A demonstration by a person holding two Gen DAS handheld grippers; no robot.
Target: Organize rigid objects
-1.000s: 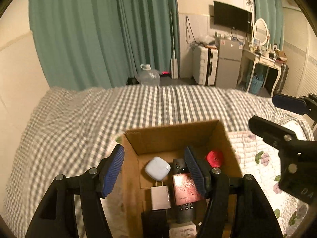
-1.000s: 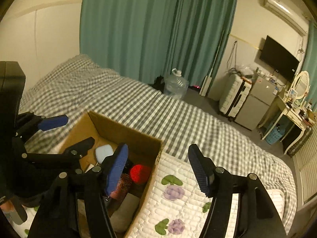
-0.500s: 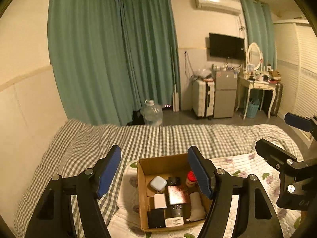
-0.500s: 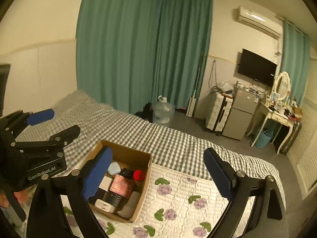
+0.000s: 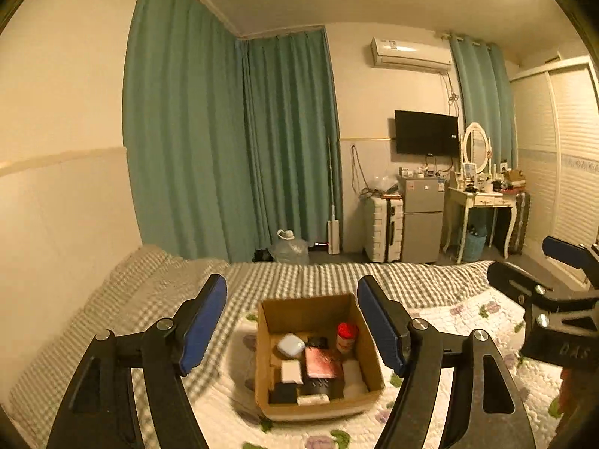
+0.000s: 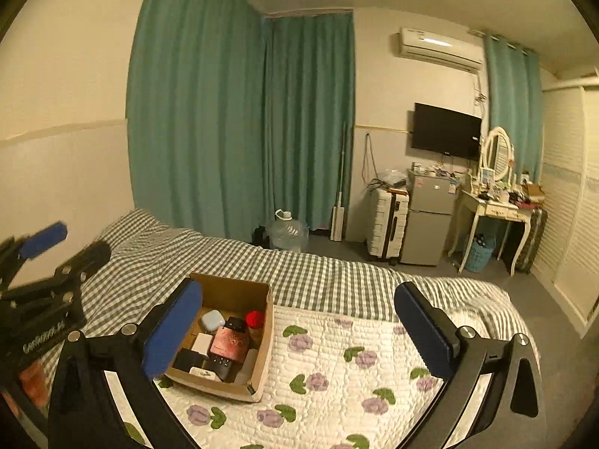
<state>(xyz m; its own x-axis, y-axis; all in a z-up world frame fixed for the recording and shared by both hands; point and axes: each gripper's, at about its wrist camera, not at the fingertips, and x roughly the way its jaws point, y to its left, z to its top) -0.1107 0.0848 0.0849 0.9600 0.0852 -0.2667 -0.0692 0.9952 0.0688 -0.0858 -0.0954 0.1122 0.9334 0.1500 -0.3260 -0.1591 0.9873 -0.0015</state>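
Cardboard box (image 5: pixel 318 409), square, packed, on quilted bedspread (image 6: pixel 337 374)

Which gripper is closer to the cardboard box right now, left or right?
Left. The left gripper hangs open directly over the cardboard box; the right gripper sits open off to the box's right, above the flowered quilt.

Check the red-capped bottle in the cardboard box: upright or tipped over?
Upright. The red-capped bottle stands near the right wall of the cardboard box, cap on top; the right wrist view agrees.

The left gripper (image 5: pixel 292 321) hangs spread wide above the cardboard box (image 5: pixel 318 408). Inside, a red-capped bottle (image 5: pixel 345 336) stands at two o'clock. The right gripper (image 5: pixel 539 273) shows at three o'clock.
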